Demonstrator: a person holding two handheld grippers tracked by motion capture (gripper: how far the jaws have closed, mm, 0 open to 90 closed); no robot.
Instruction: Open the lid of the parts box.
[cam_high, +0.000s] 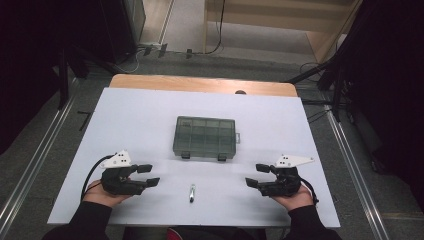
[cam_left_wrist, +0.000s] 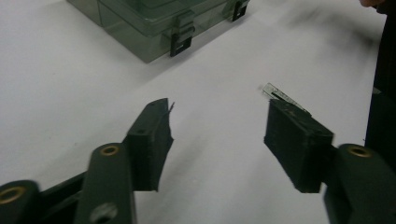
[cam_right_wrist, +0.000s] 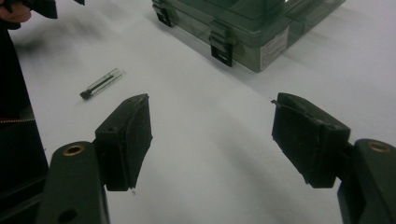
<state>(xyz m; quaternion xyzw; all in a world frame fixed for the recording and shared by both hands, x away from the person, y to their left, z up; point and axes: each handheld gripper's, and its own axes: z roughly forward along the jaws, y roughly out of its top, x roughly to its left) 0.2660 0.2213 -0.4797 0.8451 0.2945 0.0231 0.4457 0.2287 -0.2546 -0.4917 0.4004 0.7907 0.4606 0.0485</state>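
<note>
Both tools are hovering with jaws spread: left tool (cam_high: 148, 175), right tool (cam_high: 255, 175), flanking the small clear tube (cam_high: 192, 193) (lying just before the smoky translucent plastic compartment box (cam_high: 205, 136)).

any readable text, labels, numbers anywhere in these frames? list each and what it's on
Nothing legible.
Sticker on the end wall of the compartment box: dark print, too blurred to read.
Small clear tube on the table: faint markings along it in the left gripper view, too small to read.
Left tool and right tool: no lettering visible on the jaws or the grey top plates.
</note>
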